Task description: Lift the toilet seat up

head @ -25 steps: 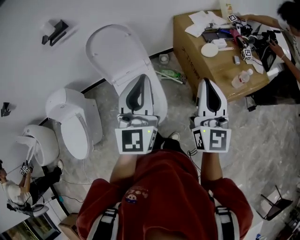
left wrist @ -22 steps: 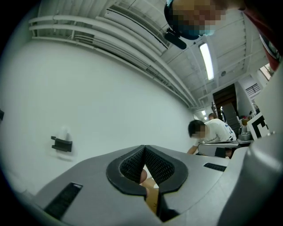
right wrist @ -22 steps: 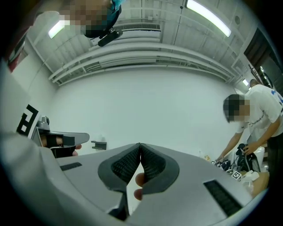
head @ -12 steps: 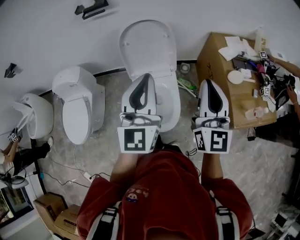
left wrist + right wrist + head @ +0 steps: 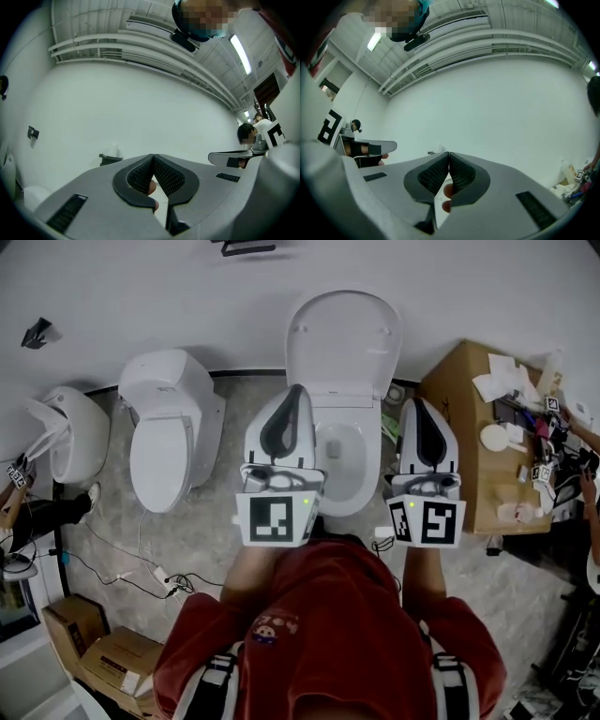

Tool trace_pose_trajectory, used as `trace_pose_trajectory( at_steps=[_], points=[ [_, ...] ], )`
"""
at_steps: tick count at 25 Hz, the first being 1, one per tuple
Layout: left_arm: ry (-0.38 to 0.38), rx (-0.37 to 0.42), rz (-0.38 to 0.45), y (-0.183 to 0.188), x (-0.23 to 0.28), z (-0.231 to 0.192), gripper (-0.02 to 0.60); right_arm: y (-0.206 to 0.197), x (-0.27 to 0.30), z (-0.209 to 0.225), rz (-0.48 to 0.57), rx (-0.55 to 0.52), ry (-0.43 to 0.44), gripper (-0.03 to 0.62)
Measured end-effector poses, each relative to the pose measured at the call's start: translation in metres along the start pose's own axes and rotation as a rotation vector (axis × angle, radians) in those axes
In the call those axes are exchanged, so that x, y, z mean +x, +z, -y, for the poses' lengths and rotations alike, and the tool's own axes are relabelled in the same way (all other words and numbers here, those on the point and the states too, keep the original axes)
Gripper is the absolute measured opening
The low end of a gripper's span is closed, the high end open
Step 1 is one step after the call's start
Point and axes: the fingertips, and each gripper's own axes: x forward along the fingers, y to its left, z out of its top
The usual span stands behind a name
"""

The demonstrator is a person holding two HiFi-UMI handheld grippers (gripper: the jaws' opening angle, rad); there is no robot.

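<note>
Nearest the camera, the person in the red short-sleeved shirt is holding both tools out level at chest height. The white-and-black left gripper is pressing its jaws together at the tips with nothing between them, its black meshed pads meeting in a closed point. The matching right gripper is doing the same, closed and empty, with only the person's own fingertip showing behind its pads.

Just beyond and below the grippers, the white oval plastic toilet seat appears to be lying flat on the bowl of the middle toilet. The left gripper is hanging over its left side and the right gripper just beside its right edge.

The step in hand looks like the approach. To do it well, one gripper should be dipping down to the front rim. Either it opens to pinch the rim's edge or slides a closed tip under it, then swings the seat back in an arc about the rear hinge.

The seat is looking glossy, smooth and thin-edged, so it may slip. Behind it, the broad white rounded toilet lid is already standing upright against the plain white wall.
</note>
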Motion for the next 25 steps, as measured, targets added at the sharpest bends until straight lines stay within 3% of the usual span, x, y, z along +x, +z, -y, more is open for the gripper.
trace_pose_trajectory(
  at_steps=[7,12,21,25],
  points=[
    [0.052,-0.024,0.003,0.002,0.006,-0.056,0.011,-0.001,0.046,-0.043,-0.007,-0.011,0.059,0.014],
    [0.061,0.0,-0.002,-0.006,0.013,-0.071,0.011,-0.005,0.059,-0.054,-0.006,-0.012,0.083,0.014],
    [0.089,0.028,-0.013,-0.01,0.042,-0.04,0.011,-0.012,0.063,-0.007,0.002,0.018,0.088,0.014],
    [0.088,0.08,-0.003,-0.008,0.057,-0.019,0.011,-0.012,0.062,0.026,0.011,0.031,0.081,0.014]
  ],
)
